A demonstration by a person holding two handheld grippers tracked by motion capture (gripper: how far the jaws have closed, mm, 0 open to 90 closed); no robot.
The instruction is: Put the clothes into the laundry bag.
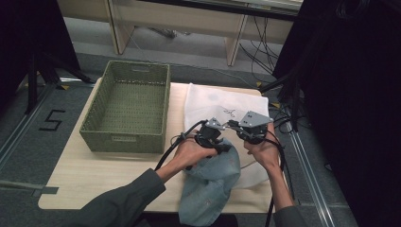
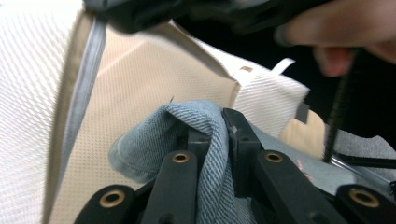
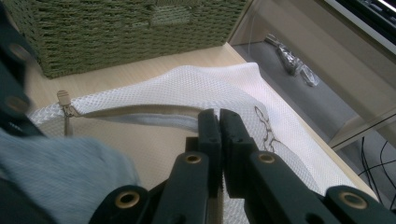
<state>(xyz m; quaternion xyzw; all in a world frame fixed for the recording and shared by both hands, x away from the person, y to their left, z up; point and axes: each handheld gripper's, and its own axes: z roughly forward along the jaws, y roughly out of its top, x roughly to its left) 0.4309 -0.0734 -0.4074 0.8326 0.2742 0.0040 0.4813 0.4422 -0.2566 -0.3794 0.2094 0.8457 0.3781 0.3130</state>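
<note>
The left tool (image 1: 222, 137) pinches a fold of the light blue denim cloth (image 1: 208, 184); in the left gripper view the denim (image 2: 205, 140) sits squeezed between the two black jaws, which are almost pressed together on it. The cloth lies at the near edge of the tabletop (image 1: 94, 175), and its lower part hangs over that edge toward the person. Its upper end is lifted at the open mouth of the white mesh bag (image 1: 222, 101), which lies flat on the tabletop to the right of the green woven basket (image 1: 130, 106).

The right tool (image 1: 236, 127) is pressed together on the upper edge of the mesh bag; in the right gripper view the jaws meet with the white mesh (image 3: 224, 88) caught between them, and they hold the bag's mouth raised. The zipper pull (image 3: 63, 100) of the bag is at the far end of the opening, near the basket (image 3: 116, 28). Both tools are just beside each other over the bag.
</note>
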